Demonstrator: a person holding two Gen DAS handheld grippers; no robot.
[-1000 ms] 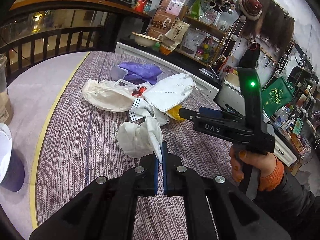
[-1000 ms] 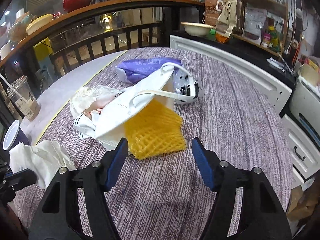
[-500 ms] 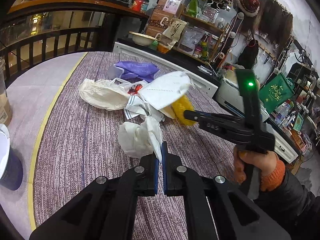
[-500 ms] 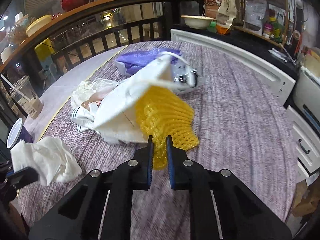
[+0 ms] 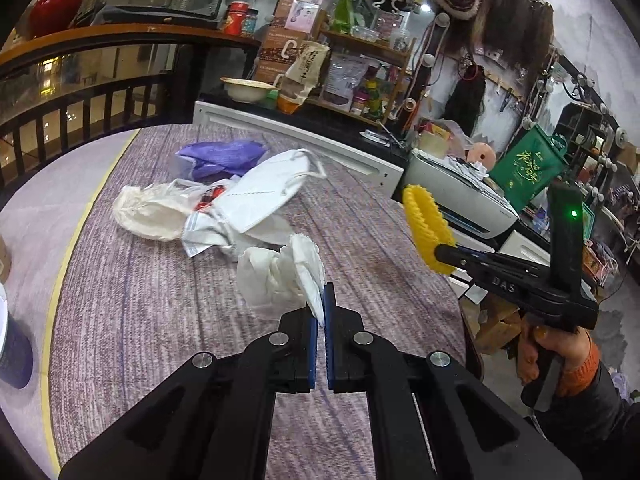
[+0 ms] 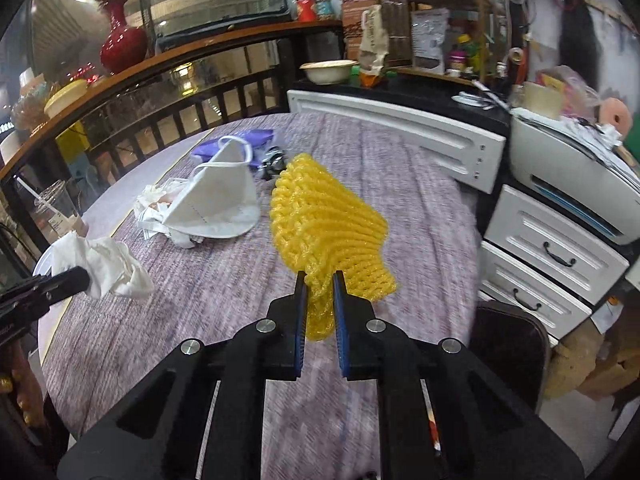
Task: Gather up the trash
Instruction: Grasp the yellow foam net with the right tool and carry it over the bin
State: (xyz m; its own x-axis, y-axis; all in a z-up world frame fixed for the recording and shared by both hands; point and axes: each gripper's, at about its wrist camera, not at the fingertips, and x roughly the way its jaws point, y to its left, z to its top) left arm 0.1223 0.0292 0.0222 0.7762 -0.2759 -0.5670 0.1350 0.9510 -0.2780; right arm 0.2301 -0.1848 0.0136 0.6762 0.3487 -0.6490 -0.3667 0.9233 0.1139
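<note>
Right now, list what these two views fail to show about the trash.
- Bin: in neither view.
- Red wrapper: left view, mostly buried under the white mask.
- Dark item: right view, too small, partly behind the yellow foam net.
- Purple bag: contents hidden.

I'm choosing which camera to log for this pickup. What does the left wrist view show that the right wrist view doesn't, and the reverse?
Only the left wrist view shows the hand holding the right gripper, its green light, and the green bag.

Only the right wrist view shows the iced drink cup and white drawers.

Both show the yellow foam net in the right gripper, the crumpled tissue in the left gripper, the white mask and purple bag on the table.
</note>
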